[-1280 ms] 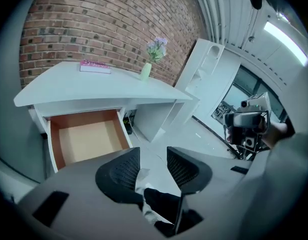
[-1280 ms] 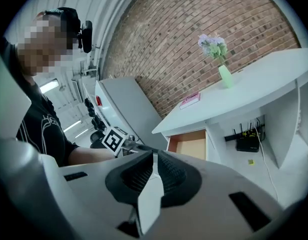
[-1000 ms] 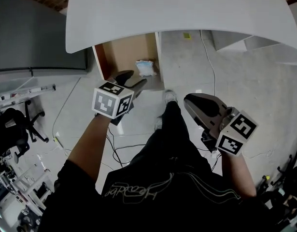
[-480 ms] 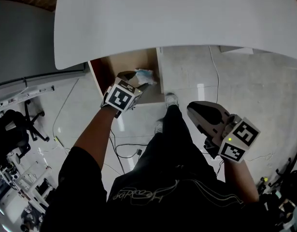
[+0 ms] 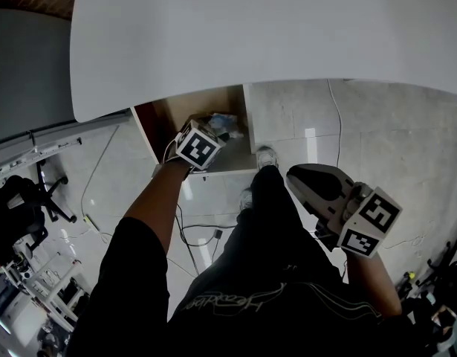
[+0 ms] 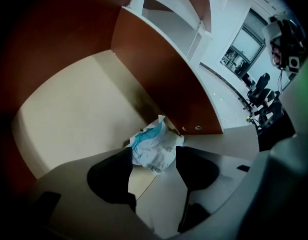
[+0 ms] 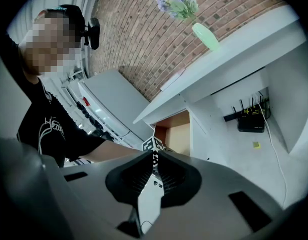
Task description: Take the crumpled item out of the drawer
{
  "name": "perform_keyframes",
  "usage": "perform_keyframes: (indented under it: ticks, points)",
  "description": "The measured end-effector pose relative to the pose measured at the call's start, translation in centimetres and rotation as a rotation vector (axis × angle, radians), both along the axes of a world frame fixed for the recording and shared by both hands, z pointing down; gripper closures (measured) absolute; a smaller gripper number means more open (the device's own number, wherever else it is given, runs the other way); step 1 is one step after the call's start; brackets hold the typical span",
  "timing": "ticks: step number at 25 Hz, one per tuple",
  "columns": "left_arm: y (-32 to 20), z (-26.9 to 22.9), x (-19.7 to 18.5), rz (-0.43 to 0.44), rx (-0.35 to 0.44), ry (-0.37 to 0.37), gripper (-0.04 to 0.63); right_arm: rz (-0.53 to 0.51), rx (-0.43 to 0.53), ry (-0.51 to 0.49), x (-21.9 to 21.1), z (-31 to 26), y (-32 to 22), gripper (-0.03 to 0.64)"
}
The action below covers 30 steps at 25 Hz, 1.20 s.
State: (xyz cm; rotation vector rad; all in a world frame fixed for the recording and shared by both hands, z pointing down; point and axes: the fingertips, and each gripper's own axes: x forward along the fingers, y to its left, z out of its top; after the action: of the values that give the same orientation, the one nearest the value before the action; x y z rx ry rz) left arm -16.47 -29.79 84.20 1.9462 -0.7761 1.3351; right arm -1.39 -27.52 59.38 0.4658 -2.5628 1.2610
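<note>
Beneath the white desktop [image 5: 250, 28], the head view shows the left gripper [image 5: 215, 127] reaching into the open brown wooden drawer [image 5: 167, 115]. Its own view shows jaws that have just been opening, now spread wide, with the crumpled white-and-blue wrapper [image 6: 154, 146] between their tips on the drawer floor. In the right gripper view, the right gripper [image 7: 155, 160] has its jaws pressed together, empty.

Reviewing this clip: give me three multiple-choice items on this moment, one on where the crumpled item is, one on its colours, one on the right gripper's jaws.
1. Where does the crumpled item lie?
A on the desk top
B in the open drawer
C on the floor

2. What colours is it?
A white and blue
B red and black
C plain green

3. How do the jaws of the right gripper stand?
A wide apart
B shut on the crumpled item
C together, nothing between them

Key:
1 B, the left gripper view shows it in the drawer's corner.
2 A, it shows blue print on white there.
3 C, the right gripper view shows the pads meeting with nothing between them.
</note>
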Motion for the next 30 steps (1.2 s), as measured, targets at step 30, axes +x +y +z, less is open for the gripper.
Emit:
perform_keyframes:
  ticks: [30]
  points:
    - [-0.8, -3.5, -1.4, 0.01, 0.115, -0.015, 0.503, -0.009, 0.009, 0.017, -2.3, -1.0, 2.7, 0.56]
